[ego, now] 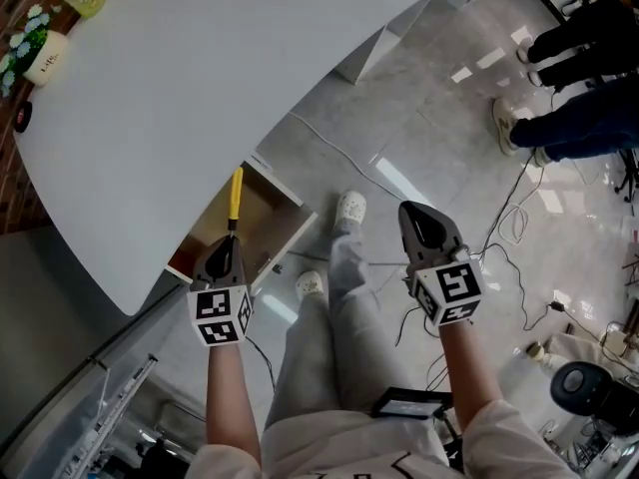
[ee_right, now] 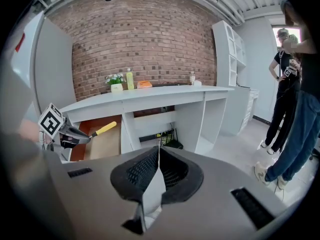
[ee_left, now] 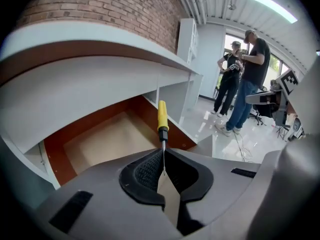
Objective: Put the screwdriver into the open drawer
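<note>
Precariously, the yellow-handled screwdriver point(ego: 236, 196) was pinched by its thin tip in the left gripper point(ego: 230, 238) above the brown open drawer point(ego: 262, 218); pivoting loose was risked. The right gripper point(ego: 424, 223) was closed, empty.

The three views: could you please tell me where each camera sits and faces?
Head view: on the head, facing down; both forearms, legs, left gripper, right gripper.
Left gripper view: along shut jaws holding the screwdriver, toward the open drawer.
Right gripper view: along shut, empty jaws, toward the desk.
All share screwdriver and open drawer.
</note>
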A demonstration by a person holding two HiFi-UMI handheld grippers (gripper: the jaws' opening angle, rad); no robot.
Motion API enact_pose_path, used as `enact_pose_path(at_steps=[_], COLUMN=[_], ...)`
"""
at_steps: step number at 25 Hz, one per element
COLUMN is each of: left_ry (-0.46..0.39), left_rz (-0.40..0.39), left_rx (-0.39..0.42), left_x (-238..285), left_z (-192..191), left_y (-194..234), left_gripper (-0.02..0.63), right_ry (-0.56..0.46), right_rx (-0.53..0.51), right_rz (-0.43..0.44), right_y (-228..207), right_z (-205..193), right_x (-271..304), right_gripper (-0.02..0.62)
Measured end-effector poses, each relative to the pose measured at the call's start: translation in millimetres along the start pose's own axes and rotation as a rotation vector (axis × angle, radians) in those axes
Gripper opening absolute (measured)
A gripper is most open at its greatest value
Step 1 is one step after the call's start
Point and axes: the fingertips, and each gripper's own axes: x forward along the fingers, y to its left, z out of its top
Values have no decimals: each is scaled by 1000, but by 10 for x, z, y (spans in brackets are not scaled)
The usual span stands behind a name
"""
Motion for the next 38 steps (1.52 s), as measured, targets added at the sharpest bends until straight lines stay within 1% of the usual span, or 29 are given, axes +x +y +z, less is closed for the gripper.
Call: enact_pose_path(at_steps=[5,10,14,16,20,24,27,29,32,38], left_ry=[78,159,204,240,299,310,314,317,306,259], left_rz=[-6,13,-9,-24,-26,9,16,17,18,15], left_rx=[-17,-47,-106,-125,-119,-104,-96,-84,-69,-52], left_x=[308,574,691,736,792,773,729,683,547,210], left_z=[-140,-278,-356,-403,-458,-473,-456,-418,-324,-75], left_y=[10,96,88,72,55,79,78,74,47,-19], left_gripper=[20,20,20,20,21,21,30,92,94,92], right_ry=[16,44,59,70,76,77,75,64,41,0], right_rx=[13,24,38,42,51,46,44,46,43,52], right_rz=[-1,12,23,27,36,45,39,35,24,-19], right_y=[-132,-206,-248,-262,-262,-243,-255,-255,-245,-254], right_z=[-88,-190,-254,-281,-276,-253,-199,-95,88,408], right_x=[175,360,450,492,562,563,519,470,336,-5], right_gripper=[20,20,20,20,20,20,20,20,20,20])
